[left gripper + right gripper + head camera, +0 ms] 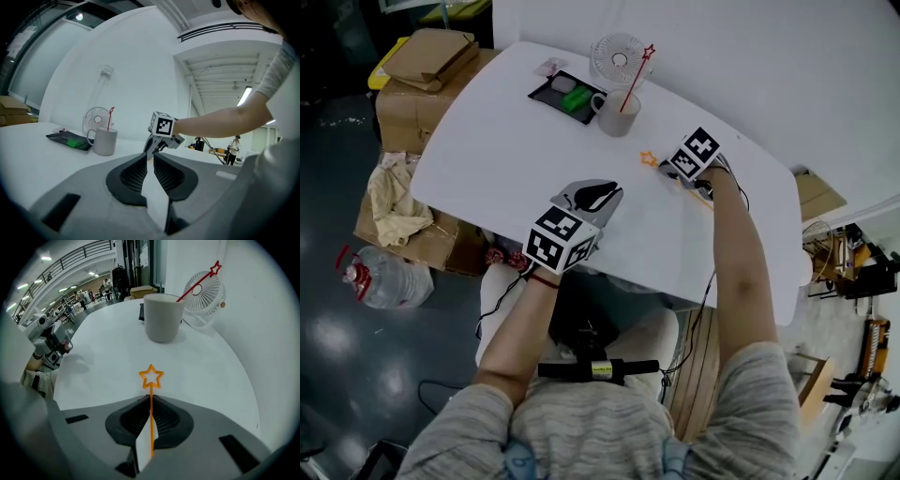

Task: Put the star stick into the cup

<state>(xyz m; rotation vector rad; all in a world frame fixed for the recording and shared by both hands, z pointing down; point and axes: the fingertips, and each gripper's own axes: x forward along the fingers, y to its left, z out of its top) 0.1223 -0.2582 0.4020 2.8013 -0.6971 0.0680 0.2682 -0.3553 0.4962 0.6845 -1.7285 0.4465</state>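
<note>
The right gripper (pixel 151 404) has its jaws pressed together on the orange star stick (pixel 151 392). The thin shaft runs up the middle between the two pads, and the hollow star stands clear beyond the tips. The stick's long axis follows the line of the jaws, star end foremost. In the head view the star shows low over the white desk (pixel 506 178), just beside the gripper. Whether it rests on the surface or is a little off it cannot be told.

The cup (pixel 162 317) stands straight ahead of the star in the right gripper view, upright and apart from it, with bare desk between. It already holds a red star stick (pixel 197 287), which leans out over the rim toward the small fan (pixel 619 56) behind. A dark tray (pixel 546 94) lies just beside the cup on its far left.

The left gripper (pixel 151 157) hangs near the desk's near edge, its jaws together at the tips with nothing between them. It is well apart from the cup, so the right hand is both nearer and the one holding the stick.

The grasp looks made. The next move probably calls for lifting the stick, carrying it forward over the rim and tipping it so that one end drops in beside the red one. The red stick's lean could get in the way.
</note>
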